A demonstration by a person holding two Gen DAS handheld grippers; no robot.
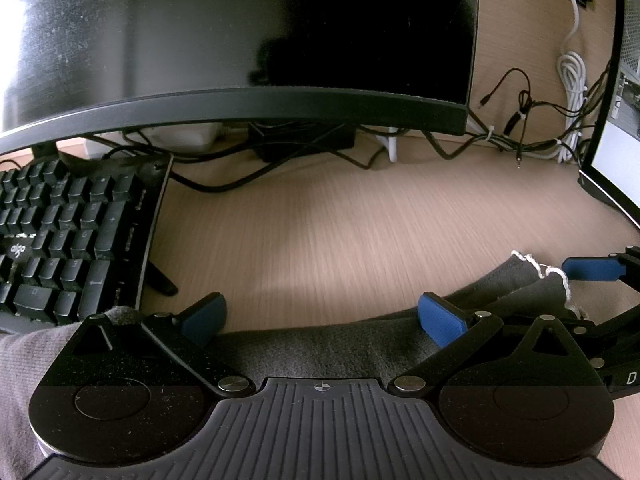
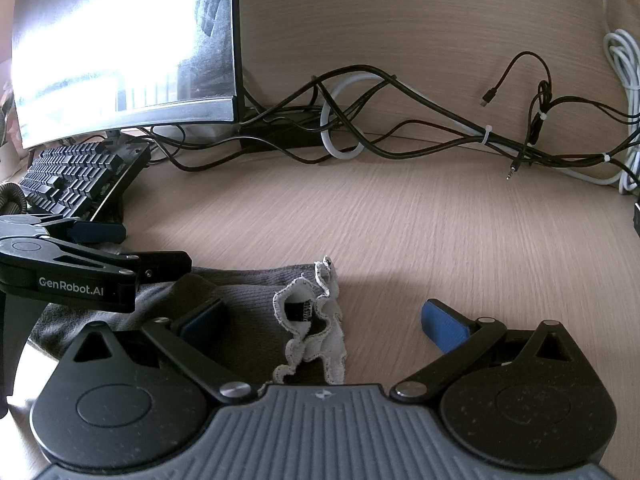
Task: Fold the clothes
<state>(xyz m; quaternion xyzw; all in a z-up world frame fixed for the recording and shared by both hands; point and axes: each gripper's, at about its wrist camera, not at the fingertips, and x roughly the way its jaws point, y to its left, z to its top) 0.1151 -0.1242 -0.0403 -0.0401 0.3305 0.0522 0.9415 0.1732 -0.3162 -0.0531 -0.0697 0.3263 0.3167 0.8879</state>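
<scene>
A dark grey knit garment [image 2: 248,312] with a white scalloped trim [image 2: 316,344] lies flat on the wooden desk [image 2: 400,232]. My right gripper [image 2: 324,324] is open and straddles the trimmed end, its left pad [image 2: 202,322] over the fabric and its right pad over bare wood. In the left wrist view the same garment [image 1: 320,352] runs under my open left gripper [image 1: 322,320], whose right pad [image 1: 442,320] sits on the cloth. The left gripper [image 2: 156,246] also shows at the left of the right wrist view, above the garment's other end. Nothing is held.
A black keyboard [image 1: 60,240] stands at the left beside the garment. A dark monitor [image 1: 240,40] rises behind, and a second screen [image 1: 616,140] at the right. Tangled black and white cables [image 2: 440,128] run along the desk's back edge. Pale cloth [image 1: 16,380] shows at my lower left.
</scene>
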